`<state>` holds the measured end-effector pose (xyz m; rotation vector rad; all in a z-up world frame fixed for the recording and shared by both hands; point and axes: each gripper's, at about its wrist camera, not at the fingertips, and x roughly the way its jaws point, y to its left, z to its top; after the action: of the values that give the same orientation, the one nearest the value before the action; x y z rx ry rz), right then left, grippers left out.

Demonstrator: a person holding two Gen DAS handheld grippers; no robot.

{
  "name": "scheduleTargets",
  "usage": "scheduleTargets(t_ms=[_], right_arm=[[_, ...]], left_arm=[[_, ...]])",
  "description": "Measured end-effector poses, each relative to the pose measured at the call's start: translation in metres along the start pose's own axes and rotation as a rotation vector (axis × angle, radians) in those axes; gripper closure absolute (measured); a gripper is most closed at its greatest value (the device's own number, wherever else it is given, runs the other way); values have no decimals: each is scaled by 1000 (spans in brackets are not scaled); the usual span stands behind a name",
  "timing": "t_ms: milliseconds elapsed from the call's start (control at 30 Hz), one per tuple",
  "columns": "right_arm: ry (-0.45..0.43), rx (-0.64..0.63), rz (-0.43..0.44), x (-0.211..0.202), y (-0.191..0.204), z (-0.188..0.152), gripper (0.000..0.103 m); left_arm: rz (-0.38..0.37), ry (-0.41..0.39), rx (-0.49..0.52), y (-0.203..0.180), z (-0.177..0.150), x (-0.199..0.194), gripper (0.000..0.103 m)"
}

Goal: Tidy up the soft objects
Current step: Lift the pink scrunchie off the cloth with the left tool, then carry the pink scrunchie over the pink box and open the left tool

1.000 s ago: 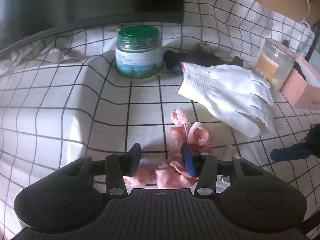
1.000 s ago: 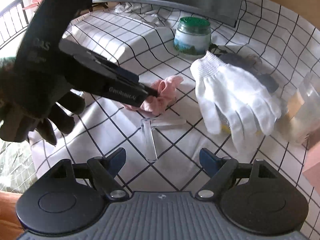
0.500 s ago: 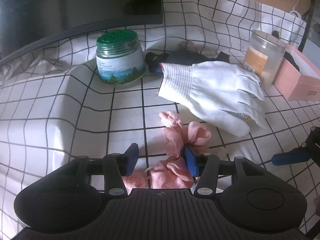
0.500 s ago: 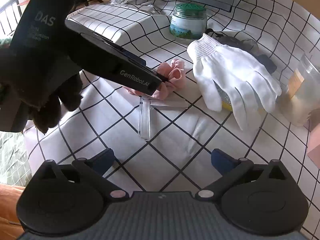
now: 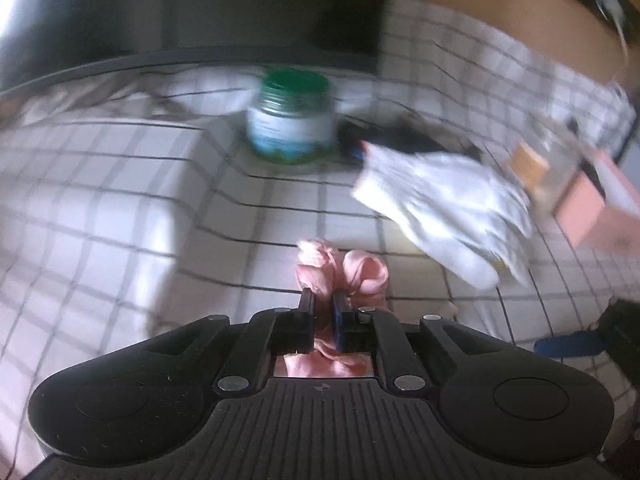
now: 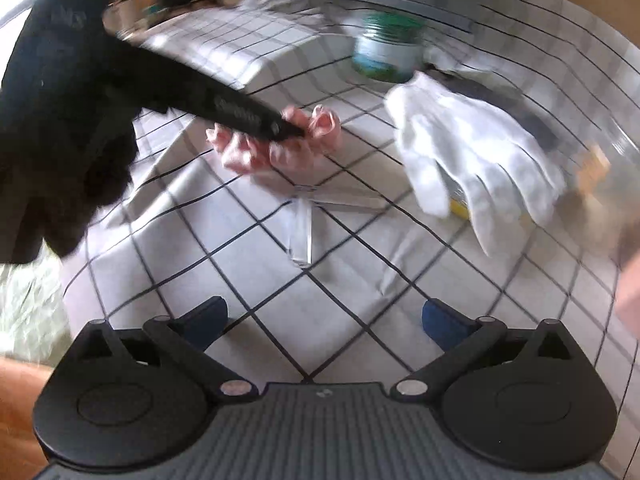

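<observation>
My left gripper is shut on a pink fabric scrunchie, which bulges out ahead of the pads and behind them. In the right wrist view the left gripper pinches the pink scrunchie just above the checked cloth. A white knit glove lies flat to the right; it also shows in the right wrist view. A dark soft item lies behind the glove. My right gripper is open and empty, low over the cloth in front of the glove.
A green-lidded jar stands at the back. A clear jar with an orange label and a pink box stand at the right. A clear plastic piece lies on the checked cloth. A dark monitor stands behind.
My left gripper has closed from open onto the pink scrunchie and is moving, blurring the view. My right gripper stays open and has shifted a little.
</observation>
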<state>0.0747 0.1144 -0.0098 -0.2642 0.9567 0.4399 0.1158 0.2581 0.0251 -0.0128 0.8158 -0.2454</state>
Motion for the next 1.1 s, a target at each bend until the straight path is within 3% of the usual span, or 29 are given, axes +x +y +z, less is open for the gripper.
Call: scheduleTargets(t_ms=[200, 300, 600, 733, 933, 1100], right_arm=[[-71, 53, 6, -6, -9, 16, 1], [-92, 47, 10, -1, -6, 26, 12], [-78, 57, 13, 32, -4, 47, 15], [-96, 30, -6, 31, -1, 49, 42], [-95, 28, 5, 13, -5, 50, 42], [-109, 55, 18, -26, -21, 38, 42]], left_arm=[[72, -83, -120, 34, 6, -37, 92], [84, -110, -145, 45, 7, -49, 92], [73, -101, -174, 55, -2, -60, 92], [75, -87, -178, 56, -5, -57, 92], [55, -87, -166, 49, 2, -50, 92], [-29, -65, -105, 18, 12, -43, 92]])
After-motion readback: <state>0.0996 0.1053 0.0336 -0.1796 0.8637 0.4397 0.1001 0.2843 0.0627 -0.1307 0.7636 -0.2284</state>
